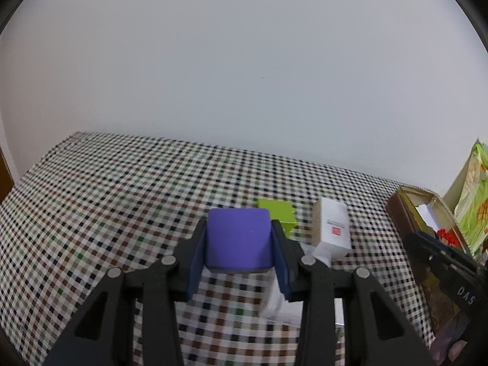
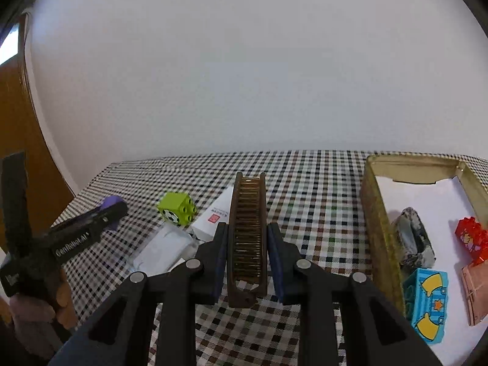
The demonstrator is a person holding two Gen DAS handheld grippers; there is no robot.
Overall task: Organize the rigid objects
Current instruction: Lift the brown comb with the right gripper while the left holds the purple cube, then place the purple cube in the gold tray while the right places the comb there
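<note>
Gripping a purple block [image 1: 238, 238], the left tongs [image 1: 238, 244] hold it above the checked worktop [image 1: 122, 198]. Right tongs [image 2: 247, 244] clamp a brown comb [image 2: 247, 231] lengthwise, raised off the cloth. At two o'clock from the comb sits an open tin [image 2: 375, 213] with toy bricks; at ten o'clock, a green brick [image 2: 177, 207].

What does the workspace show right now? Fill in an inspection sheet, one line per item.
Surface: checkered tablecloth.
Job's things: purple block and brown comb gripped; green block and white box on cloth; open box holds toy blocks.
Clutter: green bag behind the open box.
Grippers: left gripper shut on purple block; right gripper shut on brown comb.
Cables: nothing seen.
Surroundings: white wall.
</note>
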